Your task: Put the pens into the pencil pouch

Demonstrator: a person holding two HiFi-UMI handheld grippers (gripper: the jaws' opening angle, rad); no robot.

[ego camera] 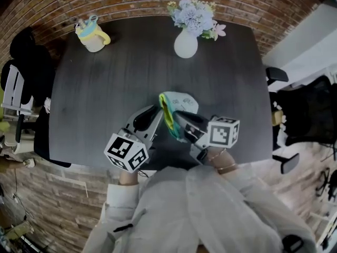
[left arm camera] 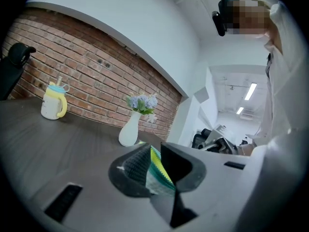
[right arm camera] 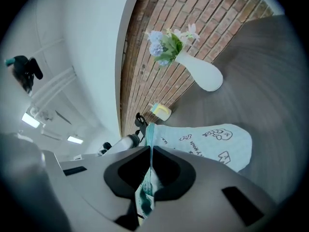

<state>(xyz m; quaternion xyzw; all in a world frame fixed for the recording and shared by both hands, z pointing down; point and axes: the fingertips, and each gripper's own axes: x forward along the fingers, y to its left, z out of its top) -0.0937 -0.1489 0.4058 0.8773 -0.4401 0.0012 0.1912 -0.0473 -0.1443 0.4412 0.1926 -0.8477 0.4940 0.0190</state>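
1. The left gripper (left arm camera: 154,151) is closed on the mouth edge of the pencil pouch (left arm camera: 157,173). A fold of ribbed teal fabric with a yellow-green strip stands between its two dark jaws.
2. The right gripper (right arm camera: 150,150) is also closed on the pouch. Its jaws are pressed together on a thin layer of the fabric, which hangs out below them.
3. In the head view the left gripper (ego camera: 157,113) and the right gripper (ego camera: 177,116) meet at the near end of the pencil pouch (ego camera: 183,101), one on each side of the yellow-green edge.
4. The pouch is over the near middle part of the table (ego camera: 105,88). I cannot tell if it rests on the table or is lifted.
5. Its long axis goes away from the person, with the closed end pointing to the far side of the table and the mouth toward the grippers.
6. In the right gripper view the pouch (right arm camera: 207,141) is soft pale mint cloth with small dark doodles, and its far end is rounded.
7. The table is dark grey with a fine wood grain.
8. At the far edge stand a smooth white vase (ego camera: 186,44) with pale flowers, and a cream cup (ego camera: 93,36) with a yellow handle, well apart from the pouch
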